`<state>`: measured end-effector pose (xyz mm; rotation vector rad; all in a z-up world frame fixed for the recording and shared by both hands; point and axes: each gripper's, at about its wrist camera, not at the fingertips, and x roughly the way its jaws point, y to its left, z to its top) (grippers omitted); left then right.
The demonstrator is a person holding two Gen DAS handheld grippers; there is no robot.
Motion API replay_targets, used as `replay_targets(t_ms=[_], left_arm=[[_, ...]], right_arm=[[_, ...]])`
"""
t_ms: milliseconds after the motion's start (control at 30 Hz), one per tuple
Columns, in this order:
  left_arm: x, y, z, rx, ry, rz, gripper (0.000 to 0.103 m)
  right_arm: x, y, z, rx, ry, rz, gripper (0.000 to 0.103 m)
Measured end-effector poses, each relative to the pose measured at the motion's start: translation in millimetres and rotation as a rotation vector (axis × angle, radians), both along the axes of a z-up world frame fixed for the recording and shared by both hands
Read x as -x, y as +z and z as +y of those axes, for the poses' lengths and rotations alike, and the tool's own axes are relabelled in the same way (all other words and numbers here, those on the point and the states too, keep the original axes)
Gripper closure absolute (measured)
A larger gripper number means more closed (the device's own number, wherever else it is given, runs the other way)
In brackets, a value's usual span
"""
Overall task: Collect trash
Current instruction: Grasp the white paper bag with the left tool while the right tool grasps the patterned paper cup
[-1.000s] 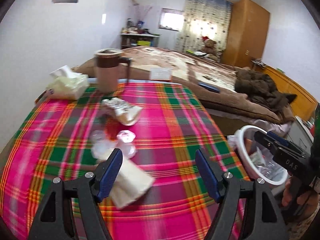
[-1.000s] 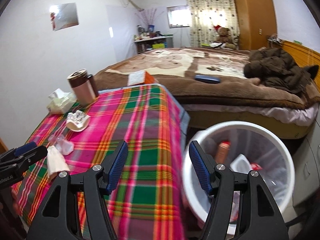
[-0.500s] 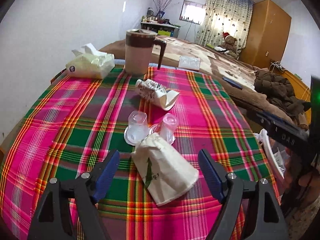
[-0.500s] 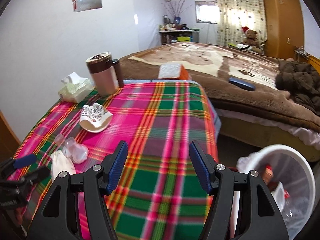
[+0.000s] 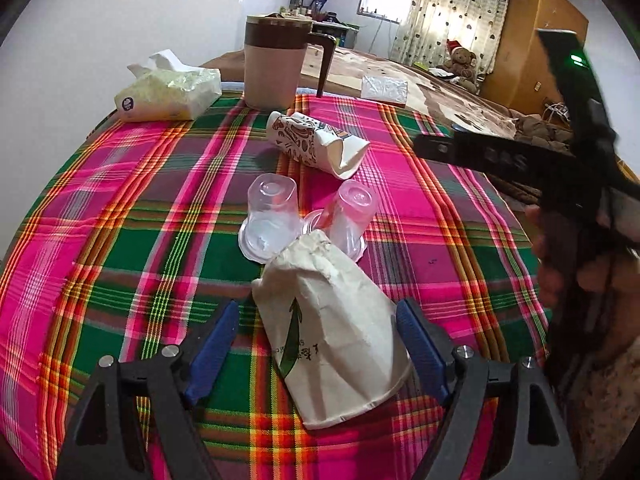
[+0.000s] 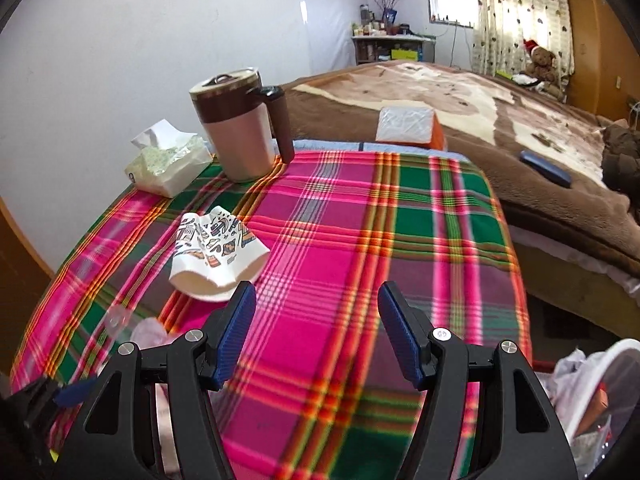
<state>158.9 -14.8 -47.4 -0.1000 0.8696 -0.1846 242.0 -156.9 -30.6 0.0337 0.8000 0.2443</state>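
Your left gripper (image 5: 316, 340) has its jaws spread wide, straddling a crushed white paper cup (image 5: 332, 332) that lies on its side on the plaid tablecloth (image 5: 120, 200). The cup sits between the two blue pads (image 5: 212, 354). The right-hand pad looks to be right against the cup's wall or just beside it; can't tell if it touches. The left-hand pad stands clear, with cloth showing in the gap. No grip on the cup.

Just past the cup's crumpled closed end, two clear plastic cups (image 5: 272, 220) stand upside down, touching each other and the paper cup's end. Farther back lies a printed paper cup (image 5: 316, 144), flattened, on its side. Behind that are a brown-and-beige jug (image 5: 276, 68) and a tissue pack (image 5: 168, 92) at the table's far edge.

Your right gripper (image 6: 316, 336) is also open wide, with nothing between the pads, only tablecloth below. It hangs above the table; the same printed cup (image 6: 216, 252) lies just beyond its left pad, not touching it. In the left wrist view, that gripper (image 5: 520, 160) shows as a dark bar over the table's right side, with your hand (image 5: 560, 260) on it.

The white trash bin (image 6: 592, 400) shows at the lower right, off the table's edge, with wrappers inside.
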Motion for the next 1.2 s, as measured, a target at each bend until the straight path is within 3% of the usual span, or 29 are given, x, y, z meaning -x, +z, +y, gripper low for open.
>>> replay_targets(t_ms=[633,867,1000,1200], left_arm=[[-0.2,4.1,42.6,0.000,0.026,0.016,0.021],[-5.0,3.9,59.3,0.051,0.066,0.047,0.021],[-9.3,0.3,56.2,0.058,0.070,0.059,0.021],[-12.5,-2.2,54.9,0.070,0.092,0.066,0.021]], right_arm=[[-48.0,-21.3,31.1,-0.069,0.091,0.105,0.038],[-53.3,-31.8,37.4,-0.102,0.105,0.142,0.039],[-48.8,-30.6,45.1,-0.093,0.119,0.136,0.063],[-36.9,-22.3,57.0,-0.050,0.143,0.092,0.083]])
